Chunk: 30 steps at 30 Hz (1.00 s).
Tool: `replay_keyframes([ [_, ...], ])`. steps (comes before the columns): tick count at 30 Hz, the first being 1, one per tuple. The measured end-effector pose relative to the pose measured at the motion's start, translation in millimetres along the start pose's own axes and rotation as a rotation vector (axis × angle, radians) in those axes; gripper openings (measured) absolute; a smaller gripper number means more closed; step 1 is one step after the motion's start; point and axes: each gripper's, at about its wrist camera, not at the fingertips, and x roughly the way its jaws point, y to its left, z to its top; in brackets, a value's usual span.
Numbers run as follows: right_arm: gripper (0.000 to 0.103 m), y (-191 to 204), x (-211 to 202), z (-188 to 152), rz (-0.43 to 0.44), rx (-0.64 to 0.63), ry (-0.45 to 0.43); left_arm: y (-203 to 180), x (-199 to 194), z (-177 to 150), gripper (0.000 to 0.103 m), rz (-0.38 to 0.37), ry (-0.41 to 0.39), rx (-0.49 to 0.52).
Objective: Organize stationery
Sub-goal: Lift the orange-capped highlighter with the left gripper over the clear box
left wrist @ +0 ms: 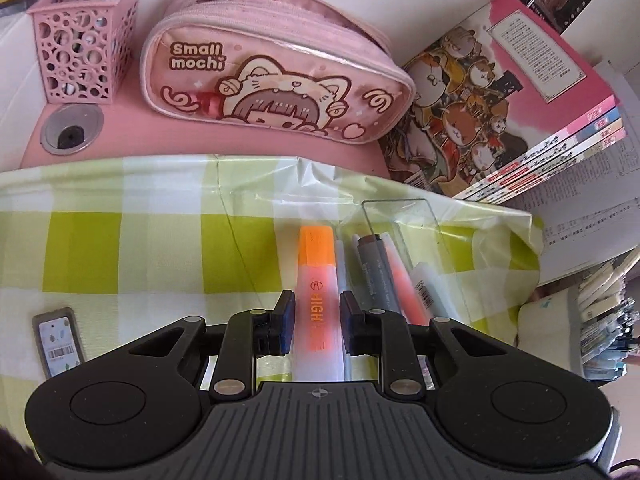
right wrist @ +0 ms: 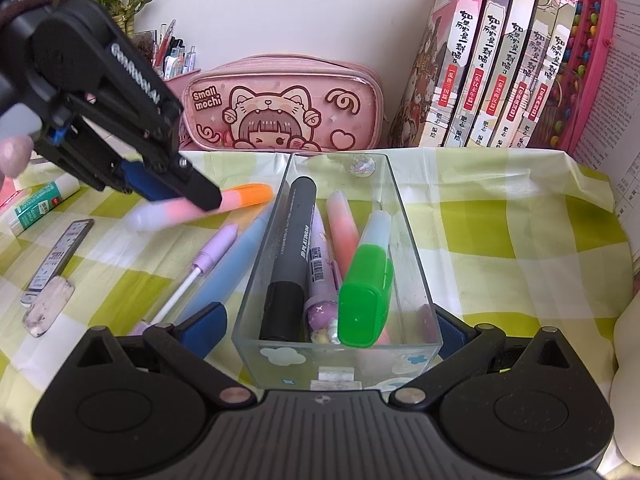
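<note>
left wrist view: the left gripper (left wrist: 317, 322) sits at lower centre, its blue pads pinching the orange highlighter (left wrist: 318, 280) by the pale barrel, orange cap pointing toward the top of the frame. just right of it, the clear tray (left wrist: 420, 216) shows a grey marker (left wrist: 374, 276) and a pink pen inside. the pink pencil case (left wrist: 276, 80) lies across the upper middle, a pink pen cup (left wrist: 80, 56) at upper left.

right wrist view: the right gripper (right wrist: 320, 332) at the bottom is spread wide around the near end of the clear tray (right wrist: 340, 360), pads at its two side walls (whether they press the glass i cannot tell). the held highlighter (right wrist: 224, 202) hangs at left centre, blurred, above the checked cloth (right wrist: 500, 220) and just left of the tray. a green highlighter (right wrist: 366, 292) already fills the tray's right side.

risk: the grip is near one end, so the highlighter may pivot or slip, and it could catch the tray's left wall and nudge it.
</note>
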Motion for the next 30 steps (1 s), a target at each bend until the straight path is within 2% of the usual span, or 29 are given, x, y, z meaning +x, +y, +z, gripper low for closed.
replay_keyframes([
  [3, 0.101, 0, 0, 0, 0.000, 0.000, 0.000, -7, -8, 4, 0.023, -0.044, -0.020, -0.016],
  [11, 0.101, 0, 0, 0, 0.000, 0.000, 0.000, -17, -22, 9, 0.023, -0.079, -0.079, -0.066],
  [15, 0.101, 0, 0, 0, 0.000, 0.000, 0.000, -26, -18, 8, 0.023, -0.099, -0.066, -0.072],
  [27, 0.101, 0, 0, 0, 0.001, 0.000, -0.001, -42, 8, 5, 0.023, -0.093, -0.020, -0.095],
  [30, 0.101, 0, 0, 0, 0.001, 0.001, -0.001, -44, 14, 4, 0.023, -0.126, 0.013, -0.093],
])
